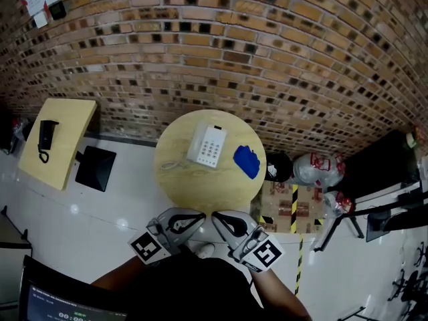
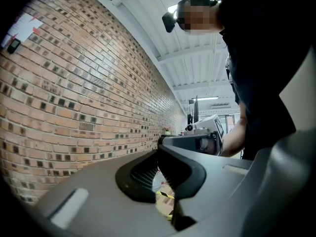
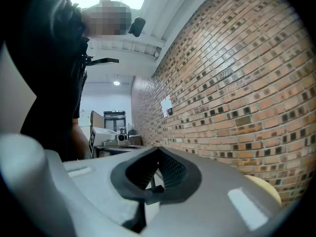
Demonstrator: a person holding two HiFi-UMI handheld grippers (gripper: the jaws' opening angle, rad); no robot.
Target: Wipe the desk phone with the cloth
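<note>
A white desk phone [image 1: 207, 146] lies on the far part of a round wooden table [image 1: 175, 182], its cord trailing off to the left. A blue cloth [image 1: 247, 160] lies crumpled just right of the phone, apart from it. Both grippers hang low, close to the person's body, short of the table's near edge. My left gripper [image 1: 194, 219] [image 2: 159, 154] and right gripper [image 1: 219, 219] [image 3: 158, 149] point in toward each other. Each has its jaws together with nothing between them. Neither gripper view shows the phone or the cloth, only brick wall and room.
A brick wall [image 1: 234, 45] runs behind the table. At left stands a rectangular wooden desk [image 1: 67, 122] with a black phone [image 1: 45, 136], and a black panel [image 1: 95, 168] beside it. Taped cardboard boxes [image 1: 291, 209] and a plastic bag [image 1: 314, 169] sit to the right.
</note>
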